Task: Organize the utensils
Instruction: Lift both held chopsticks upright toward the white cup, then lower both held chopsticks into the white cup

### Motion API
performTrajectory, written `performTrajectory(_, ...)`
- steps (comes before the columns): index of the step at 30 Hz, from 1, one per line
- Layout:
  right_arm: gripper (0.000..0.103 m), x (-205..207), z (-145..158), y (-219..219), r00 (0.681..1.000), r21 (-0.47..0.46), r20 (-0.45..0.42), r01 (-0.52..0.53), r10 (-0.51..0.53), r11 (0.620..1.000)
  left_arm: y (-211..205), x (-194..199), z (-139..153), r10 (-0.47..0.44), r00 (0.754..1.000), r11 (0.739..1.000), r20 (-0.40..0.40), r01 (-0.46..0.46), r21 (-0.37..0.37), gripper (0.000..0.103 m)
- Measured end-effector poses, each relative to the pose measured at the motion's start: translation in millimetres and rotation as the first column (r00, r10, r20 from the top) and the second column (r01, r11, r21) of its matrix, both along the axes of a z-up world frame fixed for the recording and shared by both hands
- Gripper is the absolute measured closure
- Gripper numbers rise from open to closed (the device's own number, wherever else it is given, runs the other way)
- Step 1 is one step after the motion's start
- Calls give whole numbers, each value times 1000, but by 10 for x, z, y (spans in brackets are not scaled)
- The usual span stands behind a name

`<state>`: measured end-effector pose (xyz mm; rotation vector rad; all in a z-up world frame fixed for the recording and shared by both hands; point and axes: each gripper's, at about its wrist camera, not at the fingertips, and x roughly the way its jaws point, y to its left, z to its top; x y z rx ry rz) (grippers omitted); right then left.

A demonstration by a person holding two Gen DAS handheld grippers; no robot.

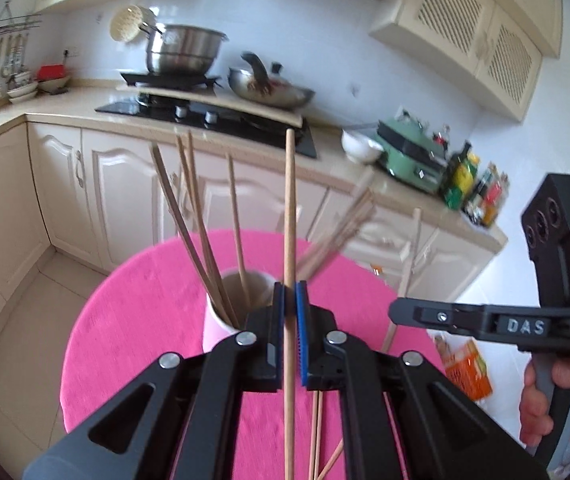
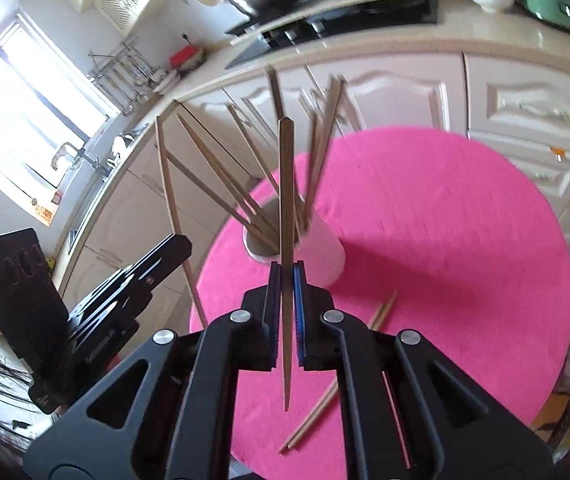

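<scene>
Gripping one chopstick [image 1: 290, 216] apiece, the left claw [image 1: 290, 300] and right claw [image 2: 287, 280] hold them upright near the cup [image 2: 325, 248] on the tabletop [image 2: 445, 240], probably ready for dropping in.

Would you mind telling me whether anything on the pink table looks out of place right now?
Yes: a few loose chopsticks lie scattered flat on the pink tablecloth, while the others stand in the white holder.
</scene>
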<state>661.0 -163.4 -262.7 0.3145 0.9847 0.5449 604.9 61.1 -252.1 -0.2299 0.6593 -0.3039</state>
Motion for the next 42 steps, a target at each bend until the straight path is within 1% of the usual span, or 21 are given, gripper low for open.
performTrajectory(5,97,149,239,99,997,8,78,-11,10,1000,103,184,163,56,996,998,63,-54,-45,97)
performTrajectory(10,97,345,494,189,987,16,161,-15,12,1000,184,323,309,108,983,992,148,-97,-85,97)
performTrajectory(14,97,530,658,243,976,22,217,-17,12,1000,232,449,373,150,971,985,185,-132,-107,97)
performTrajectory(18,97,691,742,267,966,15,259,-14,10,1000,227,570,411,177,961,981,214,-154,-120,97)
performTrajectory(23,97,854,741,303,955,-6,295,-6,8,1000,202,687,348,196,955,978,224,-173,-116,97)
performTrajectory(28,97,942,692,368,945,-37,328,15,-2,999,175,773,187,198,957,979,212,-181,-98,97)
performTrajectory(36,96,975,578,450,930,-74,368,14,14,997,114,797,-27,190,962,981,196,-180,-71,97)
performTrajectory(42,96,920,505,550,914,-134,401,-6,60,991,78,752,-154,181,968,983,175,-175,-47,97)
